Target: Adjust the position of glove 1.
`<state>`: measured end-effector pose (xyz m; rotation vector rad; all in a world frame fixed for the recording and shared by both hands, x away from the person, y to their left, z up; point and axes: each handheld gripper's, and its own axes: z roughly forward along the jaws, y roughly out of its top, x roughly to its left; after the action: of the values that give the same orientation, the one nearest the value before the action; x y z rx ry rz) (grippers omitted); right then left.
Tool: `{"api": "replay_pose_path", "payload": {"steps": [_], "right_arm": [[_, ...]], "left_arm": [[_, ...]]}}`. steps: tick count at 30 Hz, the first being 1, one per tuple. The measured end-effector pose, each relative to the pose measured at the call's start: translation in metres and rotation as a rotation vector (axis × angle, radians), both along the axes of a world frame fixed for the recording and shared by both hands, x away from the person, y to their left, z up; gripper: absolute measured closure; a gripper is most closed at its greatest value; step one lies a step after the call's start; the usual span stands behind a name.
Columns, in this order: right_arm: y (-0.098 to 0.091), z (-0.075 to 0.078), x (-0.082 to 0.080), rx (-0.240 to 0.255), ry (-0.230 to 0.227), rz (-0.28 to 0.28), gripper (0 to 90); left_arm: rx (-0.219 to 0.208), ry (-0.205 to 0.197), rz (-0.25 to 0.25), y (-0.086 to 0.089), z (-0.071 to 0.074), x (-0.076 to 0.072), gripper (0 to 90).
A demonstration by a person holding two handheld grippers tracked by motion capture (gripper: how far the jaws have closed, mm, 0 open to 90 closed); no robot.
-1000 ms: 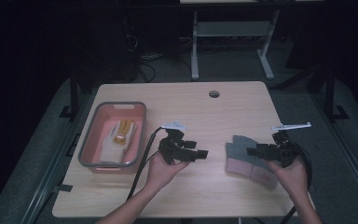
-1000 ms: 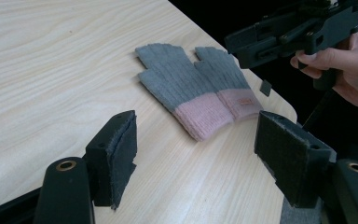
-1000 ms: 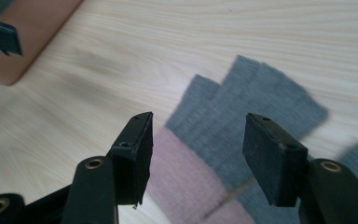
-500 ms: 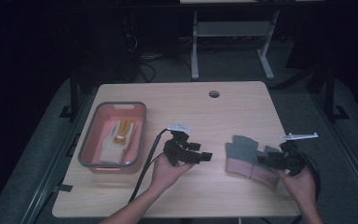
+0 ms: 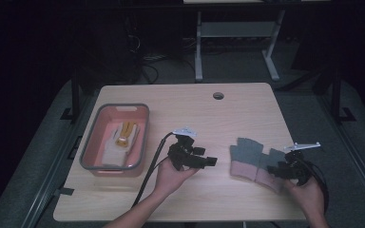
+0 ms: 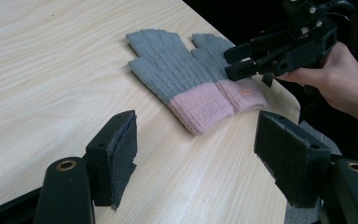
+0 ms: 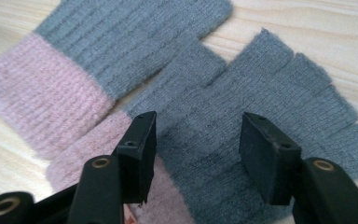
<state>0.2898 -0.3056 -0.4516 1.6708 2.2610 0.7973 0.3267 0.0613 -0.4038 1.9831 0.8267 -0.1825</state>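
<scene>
High view: two grey knitted fingerless gloves with pink cuffs (image 5: 254,161) lie near the wooden table's (image 5: 195,114) right edge, not yet lifted; the right gripper (image 5: 276,172) has sunk onto them since a second ago.

Left gripper view: the left gripper (image 6: 200,154) gapes, empty.

Right gripper view: its jaws, just narrowing, straddle the near glove (image 7: 242,112) unclamped.

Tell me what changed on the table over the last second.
The right gripper sank onto the near grey-and-pink knitted glove, its fingers closing partway over the knit without pinching it yet. The left gripper, the other grey-and-pink glove and the pink plastic bin stayed put.
</scene>
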Motion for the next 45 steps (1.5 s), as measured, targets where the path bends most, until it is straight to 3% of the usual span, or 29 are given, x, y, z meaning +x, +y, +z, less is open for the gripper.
{"api": "replay_pose_path", "payload": {"steps": [7, 8, 11, 19, 24, 25, 35, 45], "right_arm": [[0.005, -0.004, 0.0, -0.081, -0.046, 0.01, 59.2], [0.005, -0.004, 0.0, -0.081, -0.046, 0.01, 59.2], [0.005, -0.004, -0.001, -0.084, -0.049, 0.0, 71.7], [0.004, -0.001, -0.002, -0.073, -0.043, -0.003, 85.0], [0.004, 0.006, -0.004, -0.058, -0.033, -0.019, 85.5], [0.004, 0.009, -0.004, -0.053, -0.047, -0.018, 85.5], [0.027, 0.039, 0.004, -0.036, -0.092, 0.042, 85.3], [0.059, 0.04, 0.021, -0.008, -0.095, 0.096, 85.1]], "left_arm": [[0.0, 0.0, 0.002, 0.0, -0.002, -0.001, 29.7], [0.0, 0.0, 0.002, 0.0, -0.002, -0.001, 29.7], [0.007, 0.001, 0.001, 0.002, -0.003, -0.001, 29.7], [0.006, 0.001, 0.013, 0.006, -0.004, 0.0, 29.7], [0.002, 0.0, 0.015, 0.006, -0.003, 0.001, 29.7], [0.001, 0.0, 0.016, 0.006, -0.003, 0.001, 29.8], [0.004, -0.003, 0.016, 0.007, -0.002, 0.001, 29.7], [0.01, 0.007, 0.01, 0.003, -0.006, 0.001, 29.7]]}}
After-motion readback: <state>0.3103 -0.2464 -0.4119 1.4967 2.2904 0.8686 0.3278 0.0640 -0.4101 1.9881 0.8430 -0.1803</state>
